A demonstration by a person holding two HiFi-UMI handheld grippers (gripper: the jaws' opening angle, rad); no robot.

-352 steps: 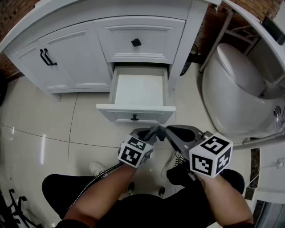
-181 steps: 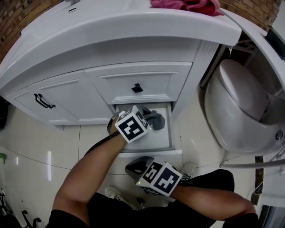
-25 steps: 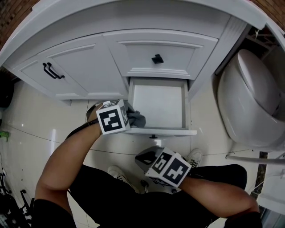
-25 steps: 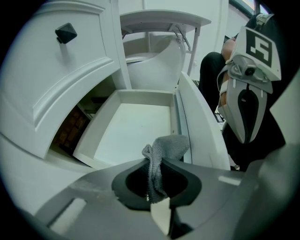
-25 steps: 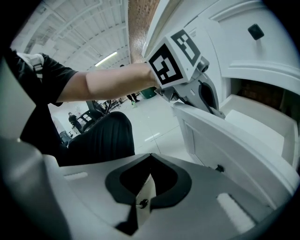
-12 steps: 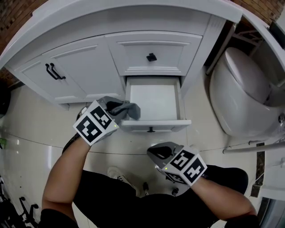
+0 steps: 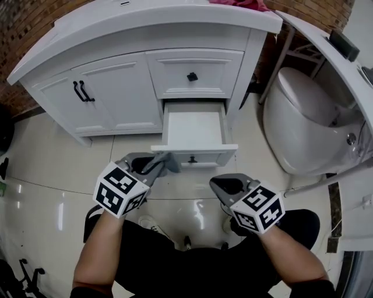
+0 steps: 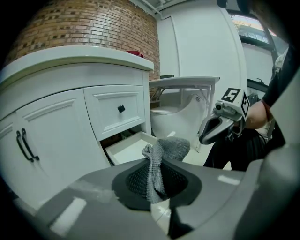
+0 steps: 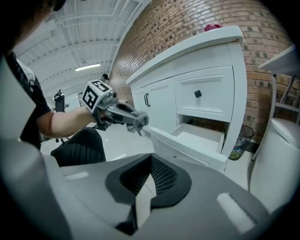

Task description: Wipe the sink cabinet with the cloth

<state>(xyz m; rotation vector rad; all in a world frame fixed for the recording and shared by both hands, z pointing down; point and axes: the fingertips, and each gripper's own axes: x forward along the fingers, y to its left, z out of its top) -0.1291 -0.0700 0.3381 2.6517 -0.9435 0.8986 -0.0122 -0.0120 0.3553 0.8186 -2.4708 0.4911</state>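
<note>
The white sink cabinet (image 7: 116,87) stands ahead with its lower drawer (image 7: 194,132) pulled out and bare inside. My left gripper (image 7: 152,165) is shut on a grey cloth (image 7: 165,162), held in the air just left of the drawer's front corner. In the left gripper view the cloth (image 8: 161,161) sticks up from the shut jaws. My right gripper (image 7: 224,187) hangs shut and holds nothing, in front of the drawer's right side; its jaws (image 9: 147,180) meet in the right gripper view, where the left gripper (image 9: 136,123) and cloth (image 9: 139,120) also show.
A white toilet (image 7: 303,128) stands right of the cabinet, with a metal rail (image 7: 320,183) near it. A pink cloth (image 7: 242,3) lies on the countertop. The cabinet door with black handles (image 7: 81,91) is closed. Glossy tile floor (image 7: 52,174) lies to the left.
My left gripper has drawn back with the cloth from the drawer's left rim toward me. The right gripper moved slightly right. The view has backed away from the cabinet.
</note>
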